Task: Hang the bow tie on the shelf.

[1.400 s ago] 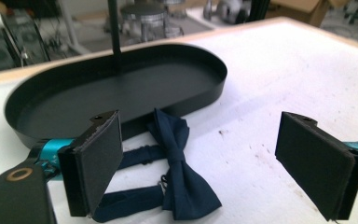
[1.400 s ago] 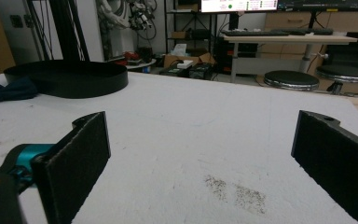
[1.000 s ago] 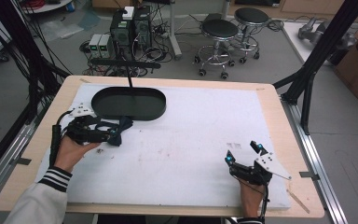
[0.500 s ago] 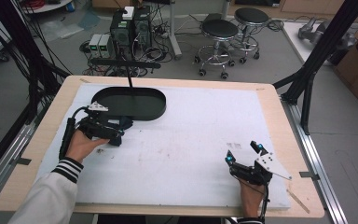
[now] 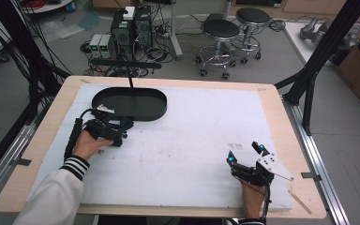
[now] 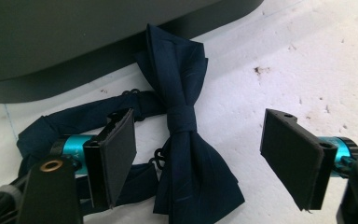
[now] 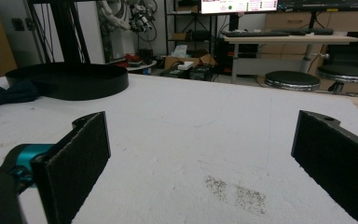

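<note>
Since a second ago, the left gripper (image 5: pixel 123 130) has pushed forward to the dark oval tray (image 5: pixel 155 108) — its jaws spread wide, holding nothing, either side of a navy bow tie (image 6: pixel 182 116) lying on the white mat (image 5: pixel 192 140) against the tray's wall. Near the front edge, the right gripper (image 5: pixel 245 153) rests unmoved — jaws wide, empty.

Left gripper (image 6: pixel 200 154) spread wide over the navy bow tie (image 6: pixel 182 121), black tray (image 6: pixel 74 46) just beyond.
</note>
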The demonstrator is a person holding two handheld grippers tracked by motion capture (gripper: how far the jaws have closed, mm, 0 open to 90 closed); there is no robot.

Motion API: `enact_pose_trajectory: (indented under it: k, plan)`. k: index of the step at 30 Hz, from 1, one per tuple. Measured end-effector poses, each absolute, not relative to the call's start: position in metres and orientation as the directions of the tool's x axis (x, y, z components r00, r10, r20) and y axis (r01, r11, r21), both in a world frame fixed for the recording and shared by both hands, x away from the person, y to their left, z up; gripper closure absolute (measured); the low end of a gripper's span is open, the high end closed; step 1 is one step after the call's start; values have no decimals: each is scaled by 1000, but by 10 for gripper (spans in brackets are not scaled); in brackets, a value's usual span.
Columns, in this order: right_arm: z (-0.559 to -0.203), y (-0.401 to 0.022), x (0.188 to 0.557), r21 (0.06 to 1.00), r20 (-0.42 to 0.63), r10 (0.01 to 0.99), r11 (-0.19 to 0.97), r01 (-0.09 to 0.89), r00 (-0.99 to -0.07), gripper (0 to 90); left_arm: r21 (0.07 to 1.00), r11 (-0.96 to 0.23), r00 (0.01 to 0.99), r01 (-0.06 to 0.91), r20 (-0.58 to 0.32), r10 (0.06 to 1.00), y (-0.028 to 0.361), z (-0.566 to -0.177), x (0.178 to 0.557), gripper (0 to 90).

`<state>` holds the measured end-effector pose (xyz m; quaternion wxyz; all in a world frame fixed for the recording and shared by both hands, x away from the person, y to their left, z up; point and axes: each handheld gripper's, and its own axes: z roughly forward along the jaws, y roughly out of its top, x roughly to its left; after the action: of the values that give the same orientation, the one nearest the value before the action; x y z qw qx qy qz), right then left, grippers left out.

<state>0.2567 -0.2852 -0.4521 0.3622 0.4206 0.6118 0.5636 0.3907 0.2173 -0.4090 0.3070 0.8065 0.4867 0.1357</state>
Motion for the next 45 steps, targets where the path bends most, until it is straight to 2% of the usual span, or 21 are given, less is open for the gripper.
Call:
enact_pose_trajectory:
  k: [14,19,26,34,38,45]
  plan:
    - [-452,-285,256,994,41,922,1,109,-385,33,583,-348,481,734,-83,873,216,-419,397,373]
    - [-452,-285,256,994,41,922,0,105,-385,33,578,-372,491,727,-59,869,214,-422,398,402]
    - [-452,-285,256,994,46,923,-5,107,-382,33,572,-382,498,726,-55,865,213,-422,398,503]
    - [-452,-286,256,995,37,924,0,98,-381,33,573,-389,502,721,-45,864,214,-423,399,577]
    - [-452,-286,256,995,38,923,-1,98,-383,33,575,-414,505,706,2,863,213,-423,398,633]
    - [-453,-286,256,996,37,925,-1,95,-379,33,586,-414,502,697,14,865,214,-422,397,725]
